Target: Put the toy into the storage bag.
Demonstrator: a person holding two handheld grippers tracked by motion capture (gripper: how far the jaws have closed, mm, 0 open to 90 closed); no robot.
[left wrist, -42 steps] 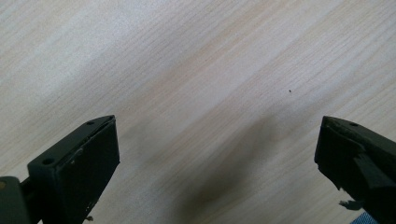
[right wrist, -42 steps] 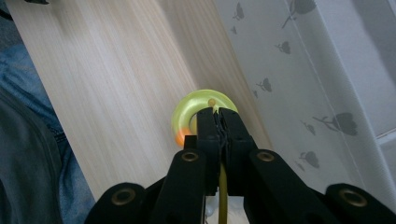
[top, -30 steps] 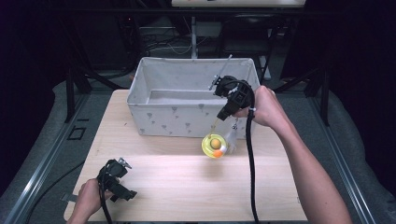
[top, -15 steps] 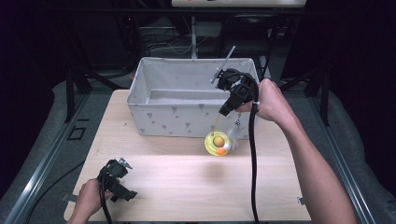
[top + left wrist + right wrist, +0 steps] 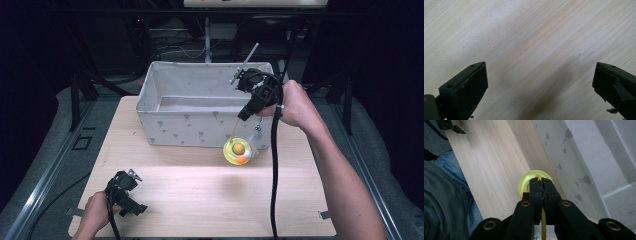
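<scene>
Translucent yellow round toy (image 5: 238, 150), orange ball inside

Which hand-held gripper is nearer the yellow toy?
Right. The right hand-held gripper holds the yellow toy by its cord beside the bin; the left hand-held gripper rests far off, at the table's near-left corner.

Pale wooden table with a fabric bin

The table (image 5: 200, 195) has a light wood-grain top, lit brightest across its middle. A white fabric bin (image 5: 200, 127) with small grey prints stands on its far half, open at the top, reaching almost to the back edge. The near half of the top is bare wood. The table stands on a grey floor (image 5: 45, 175), with dark frame rails along both sides.
</scene>
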